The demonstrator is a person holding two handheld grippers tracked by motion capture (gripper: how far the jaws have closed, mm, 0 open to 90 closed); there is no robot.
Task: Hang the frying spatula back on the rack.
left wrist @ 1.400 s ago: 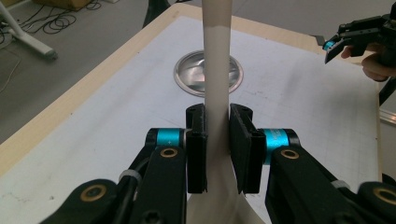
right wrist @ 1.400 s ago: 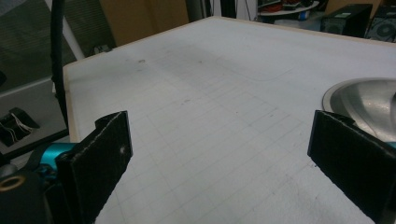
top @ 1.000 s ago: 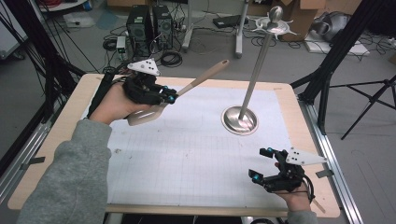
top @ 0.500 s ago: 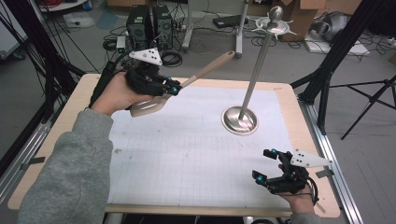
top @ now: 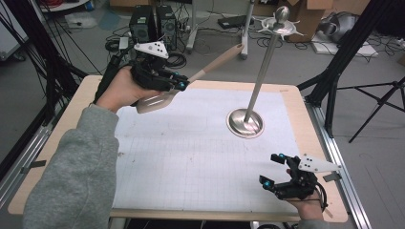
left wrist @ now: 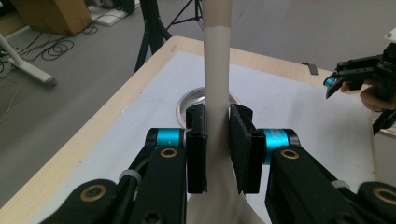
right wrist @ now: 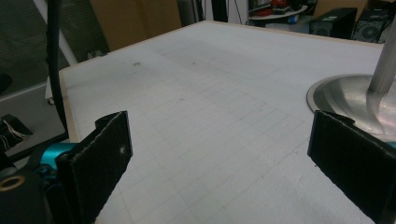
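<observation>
Spatula [top: 191, 83] clamped at its neck between left gripper [left wrist: 218, 140] pads, held clear above table [top: 71, 124]; handle angled up and away past the jaws, blade back under the hand. Metal stand [top: 248, 119] beyond the jaw tips. Right gripper [top: 273, 171] well apart, jaws wide, empty, low over mat [right wrist: 210, 116].

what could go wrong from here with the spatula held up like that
1. The left gripper clamps the beige spatula with a wooden handle near its blade, so the long handle sticks out and could pivot or slip in the jaws.
2. That handle points toward the tall steel stand with a round base; a swing could knock it and tip the stand.
3. The right gripper, open at the table's near edge, looks too far off to steady anything.
</observation>
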